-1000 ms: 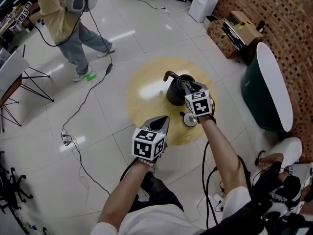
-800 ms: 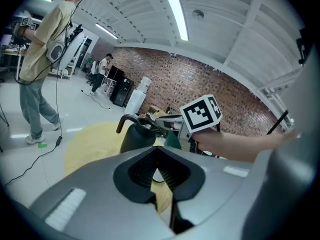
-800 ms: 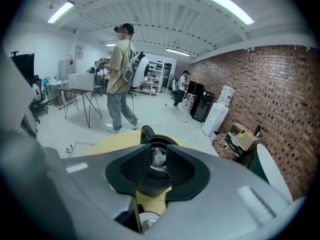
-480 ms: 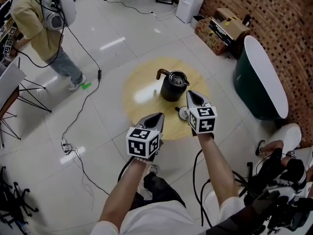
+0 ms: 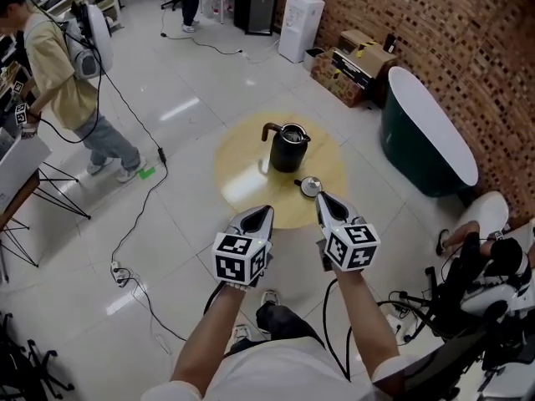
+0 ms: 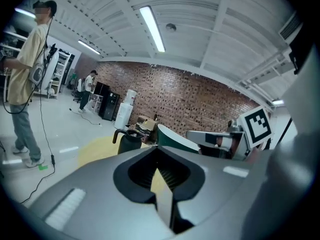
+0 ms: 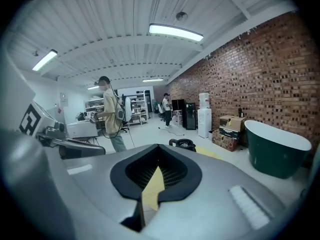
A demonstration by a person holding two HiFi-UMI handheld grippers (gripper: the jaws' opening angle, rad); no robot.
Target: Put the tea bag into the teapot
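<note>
While left gripper (image 5: 264, 212) and right gripper (image 5: 322, 199) hover over the counter's (image 5: 242, 170) near edge, fingers pressed together, empty, the teapot (image 5: 287, 147) stands open toward the far edge, lid (image 5: 310, 185) just beside it.

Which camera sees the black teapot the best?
The head view. It shows the whole teapot from above, with its handle, standing on the yellow round table. The left gripper view catches only its handle and upper part. The right gripper view shows just its rim.

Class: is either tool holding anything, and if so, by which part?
Nothing is held: the left tool and right tool both have jaws together, empty.
</note>
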